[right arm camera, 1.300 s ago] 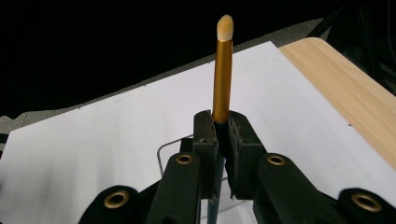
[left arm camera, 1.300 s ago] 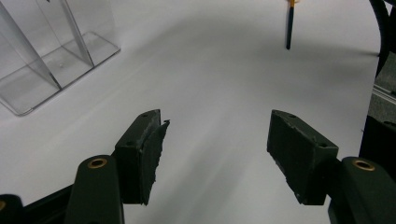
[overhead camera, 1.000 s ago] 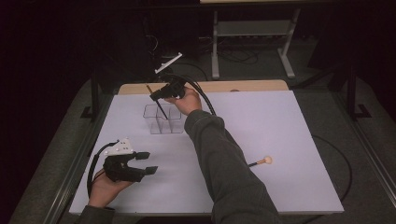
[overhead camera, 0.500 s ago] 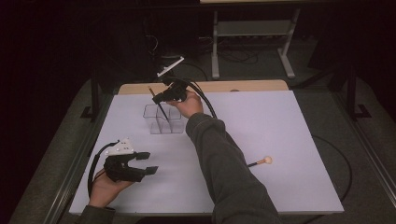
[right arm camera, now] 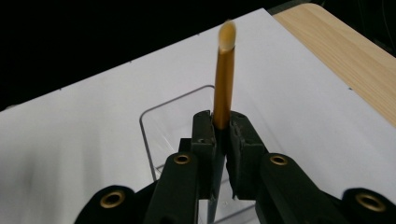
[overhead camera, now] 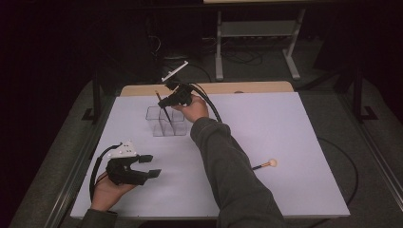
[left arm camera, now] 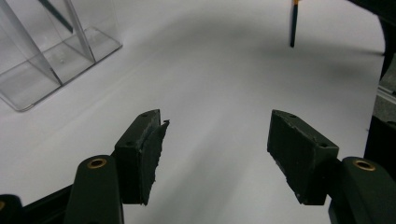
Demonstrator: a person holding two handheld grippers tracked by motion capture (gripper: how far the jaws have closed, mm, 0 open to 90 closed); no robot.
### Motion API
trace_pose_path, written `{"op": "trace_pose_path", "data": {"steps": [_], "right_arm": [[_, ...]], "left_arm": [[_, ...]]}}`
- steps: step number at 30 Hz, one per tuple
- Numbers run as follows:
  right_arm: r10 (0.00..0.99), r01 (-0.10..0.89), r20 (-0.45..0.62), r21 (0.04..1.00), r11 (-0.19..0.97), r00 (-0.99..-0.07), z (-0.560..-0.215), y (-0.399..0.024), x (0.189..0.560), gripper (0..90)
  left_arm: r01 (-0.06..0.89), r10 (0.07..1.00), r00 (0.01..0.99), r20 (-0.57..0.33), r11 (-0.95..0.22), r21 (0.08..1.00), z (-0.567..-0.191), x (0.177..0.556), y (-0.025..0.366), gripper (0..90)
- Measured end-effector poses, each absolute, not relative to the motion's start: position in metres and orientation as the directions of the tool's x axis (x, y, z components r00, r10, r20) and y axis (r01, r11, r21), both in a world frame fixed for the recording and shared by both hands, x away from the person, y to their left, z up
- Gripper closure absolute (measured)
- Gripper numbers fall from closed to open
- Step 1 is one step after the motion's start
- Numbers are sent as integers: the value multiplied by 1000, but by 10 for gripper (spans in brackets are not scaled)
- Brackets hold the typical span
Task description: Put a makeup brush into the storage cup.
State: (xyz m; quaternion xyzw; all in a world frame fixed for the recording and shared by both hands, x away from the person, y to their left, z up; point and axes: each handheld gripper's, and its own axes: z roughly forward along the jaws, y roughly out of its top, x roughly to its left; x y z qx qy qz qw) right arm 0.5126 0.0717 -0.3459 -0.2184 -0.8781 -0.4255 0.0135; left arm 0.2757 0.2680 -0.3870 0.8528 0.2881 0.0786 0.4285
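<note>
Since the earlier high view, little has shifted: the right hand-held gripper [overhead camera: 167, 100], its jaws just easing slightly, pinches the brush [overhead camera: 163, 108] over the clear organizer [overhead camera: 165, 124]. Left hand-held gripper [left arm camera: 215, 140] gapes wide above the desk [left arm camera: 224, 79]. Right gripper view: brush [right arm camera: 223, 79] clamped upright.

looking like a lab recording setup: white sheet [overhead camera: 285, 142] covering a wooden table [overhead camera: 256, 87], dark carpet floor [overhead camera: 43, 156] surrounding it, cables [overhead camera: 342, 166] trailing about, grey metal stand [overhead camera: 256, 33] sitting behind in the dark.
</note>
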Motion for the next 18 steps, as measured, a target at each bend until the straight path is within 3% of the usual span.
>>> {"op": "trace_pose_path", "data": {"steps": [18], "right_arm": [[358,390,218,750,534,-908,-344,61,509,733]], "left_arm": [[425,562,819,-114,-462,778,-387,276,270,344]]}}
